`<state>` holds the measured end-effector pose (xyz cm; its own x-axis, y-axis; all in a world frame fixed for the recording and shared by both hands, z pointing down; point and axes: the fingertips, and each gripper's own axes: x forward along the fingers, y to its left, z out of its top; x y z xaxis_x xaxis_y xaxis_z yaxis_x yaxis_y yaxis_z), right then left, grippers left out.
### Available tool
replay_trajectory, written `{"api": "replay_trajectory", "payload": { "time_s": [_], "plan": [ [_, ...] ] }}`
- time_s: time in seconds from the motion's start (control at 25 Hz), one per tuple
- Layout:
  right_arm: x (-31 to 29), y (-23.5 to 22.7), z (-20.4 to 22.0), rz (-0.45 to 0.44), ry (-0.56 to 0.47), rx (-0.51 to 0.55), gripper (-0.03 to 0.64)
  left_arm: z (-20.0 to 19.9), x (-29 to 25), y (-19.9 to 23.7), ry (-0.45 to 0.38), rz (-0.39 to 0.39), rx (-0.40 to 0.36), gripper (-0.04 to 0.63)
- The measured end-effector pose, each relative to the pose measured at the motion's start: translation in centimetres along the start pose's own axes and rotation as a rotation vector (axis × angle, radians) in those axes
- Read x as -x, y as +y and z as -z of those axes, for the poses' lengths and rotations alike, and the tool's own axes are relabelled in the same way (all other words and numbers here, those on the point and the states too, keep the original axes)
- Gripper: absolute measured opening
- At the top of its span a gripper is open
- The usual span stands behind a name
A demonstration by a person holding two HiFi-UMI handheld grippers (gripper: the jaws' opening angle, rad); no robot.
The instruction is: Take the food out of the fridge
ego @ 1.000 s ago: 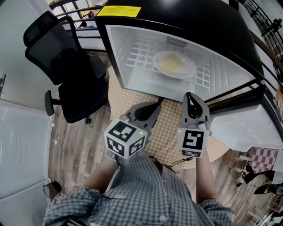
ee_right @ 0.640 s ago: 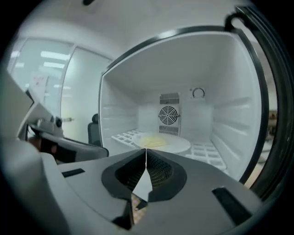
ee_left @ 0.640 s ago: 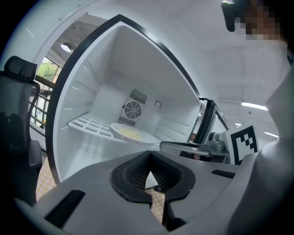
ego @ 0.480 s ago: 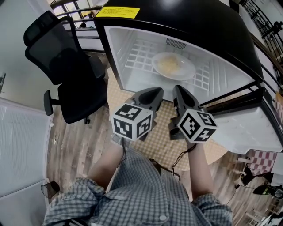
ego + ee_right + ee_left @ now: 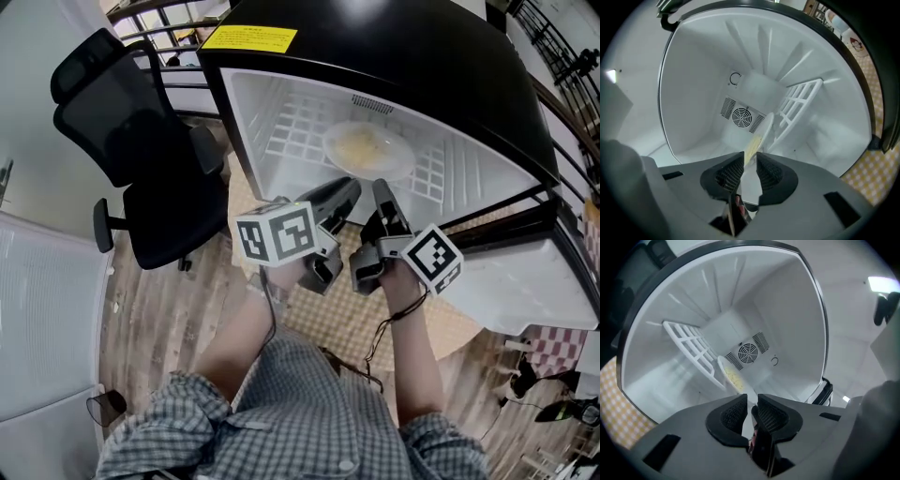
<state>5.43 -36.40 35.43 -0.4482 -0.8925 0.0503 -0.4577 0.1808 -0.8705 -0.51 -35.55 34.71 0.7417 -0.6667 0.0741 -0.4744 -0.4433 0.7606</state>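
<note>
White plate of food (image 5: 367, 148) on wire shelf (image 5: 281, 129) inside open fridge (image 5: 394, 56), untouched. Left gripper (image 5: 347, 190) at mouth, jaws just opening, slim gap, empty; right gripper (image 5: 382, 193) likewise slightly parted, empty; both aimed level, presumably for the rim.

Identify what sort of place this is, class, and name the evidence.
Probably an office or lab corner rather than a home kitchen: a black office chair, an open fridge holding a plate of food, and wood-look flooring.
</note>
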Motion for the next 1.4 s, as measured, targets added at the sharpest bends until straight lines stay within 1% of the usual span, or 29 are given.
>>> {"api": "replay_trajectory", "payload": {
  "time_s": [0.04,0.08,0.16,0.28,0.4,0.56,0.68,0.8,0.84,0.96,1.12,1.4],
  "plan": [
    [0.0,-0.2,-0.1,-0.002,-0.003,-0.020,0.068,-0.1,-0.2,0.1,-0.006,0.014,0.045,0.073],
    [-0.1,-0.4,-0.2,0.000,-0.005,-0.035,0.087,-0.1,-0.4,0.3,-0.011,0.020,0.080,0.077],
    [-0.2,-1.0,-0.2,0.018,-0.009,-0.059,0.087,-0.1,-0.8,0.7,-0.016,0.015,0.125,0.080],
    [-0.4,-1.4,-0.3,0.019,-0.018,-0.086,0.087,-0.1,-1.2,1.1,-0.021,0.011,0.168,0.080],
    [-0.3,-1.7,-0.4,0.021,-0.018,-0.091,0.087,-0.1,-1.4,1.2,-0.025,0.011,0.184,0.080],
    [-0.1,-1.7,-0.5,0.023,-0.027,-0.122,0.087,-0.2,-1.3,1.2,-0.034,0.023,0.220,0.080],
    [-0.5,-1.5,-0.8,0.027,-0.027,-0.115,0.086,-0.3,-1.3,1.3,-0.041,0.028,0.239,0.080],
    [-1.0,-1.5,-0.7,0.028,-0.024,-0.116,0.081,-0.2,-1.3,1.3,-0.043,0.027,0.248,0.080],
    [-1.0,-1.5,-0.7,0.028,-0.024,-0.122,0.059,-0.2,-1.3,1.4,-0.043,0.026,0.249,0.080],
    [-1.0,-1.6,-0.6,0.011,-0.026,-0.154,0.050,-0.4,-1.2,1.5,-0.046,0.024,0.251,0.080],
    [-0.7,-1.7,-0.5,-0.007,-0.031,-0.187,0.043,-0.4,-1.1,1.7,-0.051,0.022,0.255,0.080],
    [0.0,-1.3,0.0,-0.021,-0.019,-0.204,0.040,-0.3,-1.1,1.6,-0.057,0.027,0.288,0.080]
  ]
}}
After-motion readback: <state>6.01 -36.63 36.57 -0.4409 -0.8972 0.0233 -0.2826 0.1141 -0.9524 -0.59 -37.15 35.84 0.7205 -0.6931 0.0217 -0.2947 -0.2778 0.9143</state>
